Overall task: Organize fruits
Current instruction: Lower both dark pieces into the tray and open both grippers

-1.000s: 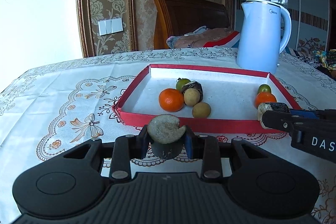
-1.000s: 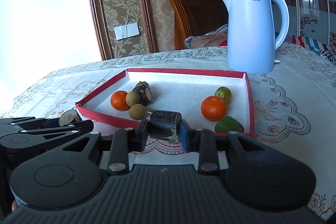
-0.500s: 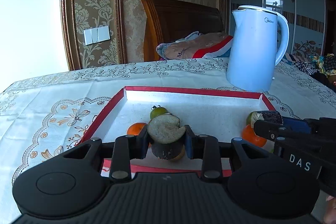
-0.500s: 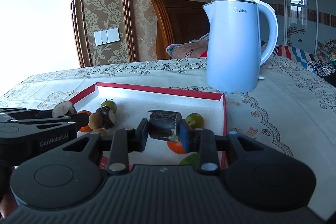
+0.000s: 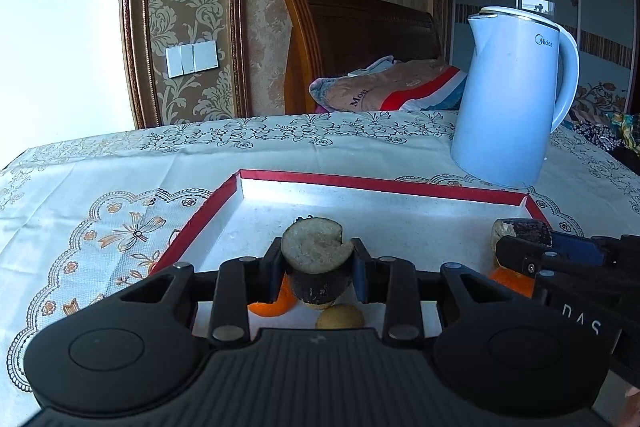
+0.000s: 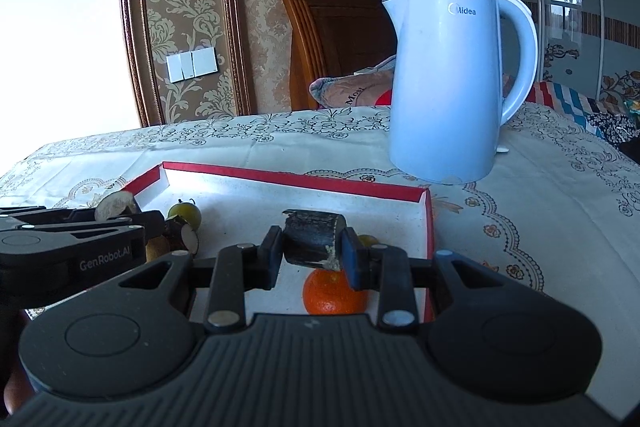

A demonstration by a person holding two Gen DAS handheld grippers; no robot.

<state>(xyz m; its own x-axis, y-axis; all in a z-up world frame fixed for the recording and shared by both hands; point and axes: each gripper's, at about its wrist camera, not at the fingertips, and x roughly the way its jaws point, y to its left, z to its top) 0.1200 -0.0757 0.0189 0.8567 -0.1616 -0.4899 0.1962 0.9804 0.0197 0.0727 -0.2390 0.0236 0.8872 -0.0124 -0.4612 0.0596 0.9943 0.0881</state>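
Note:
My left gripper (image 5: 316, 273) is shut on a dark-skinned fruit piece (image 5: 316, 255) with a pale cut top, held over the near left part of the red-rimmed tray (image 5: 360, 183). Under it lie an orange (image 5: 276, 305) and a small tan fruit (image 5: 340, 317). My right gripper (image 6: 314, 253) is shut on a second dark fruit piece (image 6: 314, 237), above an orange (image 6: 330, 293) in the tray's (image 6: 280, 177) right half. A green fruit (image 6: 185, 213) and a cut dark fruit (image 6: 182, 233) sit at the tray's left, beside the left gripper's body (image 6: 72, 243).
A pale blue electric kettle (image 6: 448, 87) stands on the patterned tablecloth (image 5: 100, 211) just beyond the tray's far right corner. Behind the table are a wooden headboard (image 5: 352, 39) with folded bedding (image 5: 384, 87) and a papered wall with switches (image 5: 192, 59).
Both grippers have moved forward from the tray's near edge to over its inside, each still holding its fruit piece. The kettle and far wall look closer.

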